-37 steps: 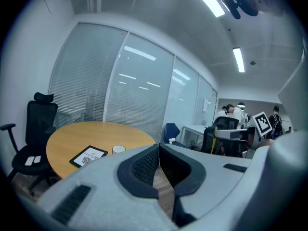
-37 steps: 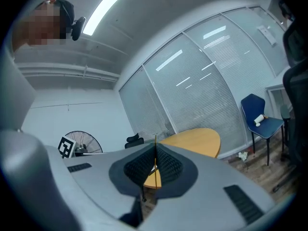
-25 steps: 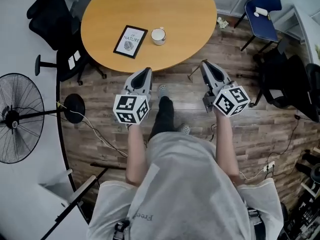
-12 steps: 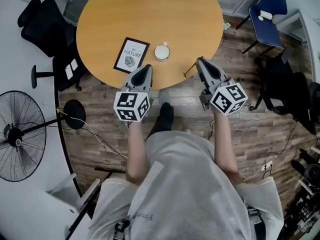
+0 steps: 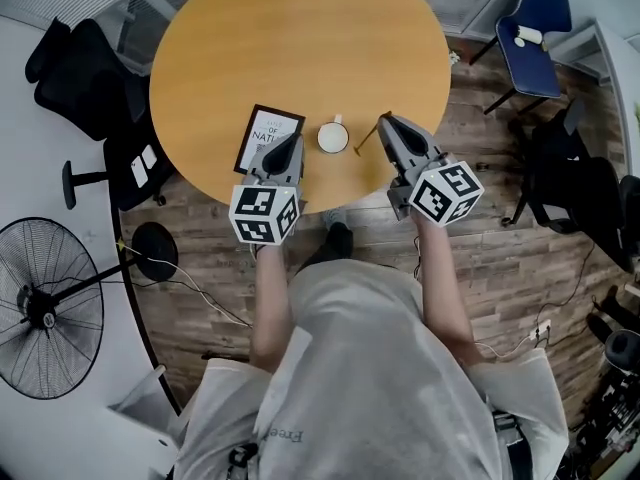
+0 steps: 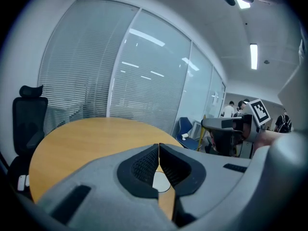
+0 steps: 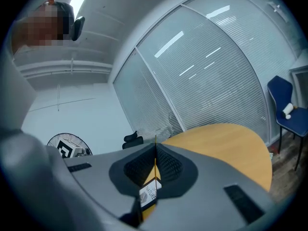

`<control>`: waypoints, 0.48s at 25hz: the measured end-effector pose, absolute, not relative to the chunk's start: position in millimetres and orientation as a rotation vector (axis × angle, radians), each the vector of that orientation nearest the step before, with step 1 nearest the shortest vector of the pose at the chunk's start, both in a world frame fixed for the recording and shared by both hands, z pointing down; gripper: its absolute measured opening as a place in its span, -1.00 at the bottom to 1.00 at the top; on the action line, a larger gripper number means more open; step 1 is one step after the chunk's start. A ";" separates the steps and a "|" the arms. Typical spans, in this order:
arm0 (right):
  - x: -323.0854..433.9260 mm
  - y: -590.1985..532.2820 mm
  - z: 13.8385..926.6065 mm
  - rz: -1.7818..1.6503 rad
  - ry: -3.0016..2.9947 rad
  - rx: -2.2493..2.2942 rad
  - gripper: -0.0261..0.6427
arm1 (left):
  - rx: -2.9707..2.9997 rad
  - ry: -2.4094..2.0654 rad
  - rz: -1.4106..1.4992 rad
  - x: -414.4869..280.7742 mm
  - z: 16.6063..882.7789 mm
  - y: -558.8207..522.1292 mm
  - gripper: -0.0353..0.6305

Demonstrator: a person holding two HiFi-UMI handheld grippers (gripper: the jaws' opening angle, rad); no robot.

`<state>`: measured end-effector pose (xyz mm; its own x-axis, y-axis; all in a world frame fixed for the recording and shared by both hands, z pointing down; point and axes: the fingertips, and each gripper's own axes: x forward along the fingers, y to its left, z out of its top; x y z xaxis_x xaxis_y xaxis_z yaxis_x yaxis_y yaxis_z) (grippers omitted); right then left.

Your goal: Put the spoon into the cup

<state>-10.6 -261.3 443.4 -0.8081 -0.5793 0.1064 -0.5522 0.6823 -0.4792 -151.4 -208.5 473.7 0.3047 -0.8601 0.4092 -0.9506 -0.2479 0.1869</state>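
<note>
Right gripper (image 5: 386, 124) pinches the spoon (image 5: 366, 138) by one end, jaws pressed onto the thin shaft. The spoon slants out leftward, its free end just beside the cup (image 5: 332, 137) but not over the mouth. The cup stands on the table (image 5: 300, 38) between both grippers. Left gripper (image 5: 287, 148) is pressed together, empty. A second ago both grippers hung over the floor; now they are over the table edge.

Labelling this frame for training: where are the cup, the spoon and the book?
cup (image 5: 332, 138): head view, middle of its white inside.
spoon (image 5: 366, 138): head view, on its thin shaft.
book (image 5: 261, 131): head view, on its white cover.
</note>
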 end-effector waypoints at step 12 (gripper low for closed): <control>-38.8 -290.0 464.3 -0.830 2.750 -1.025 -0.91 | 2.264 -1.459 0.337 -148.5 499.7 -248.0 -0.87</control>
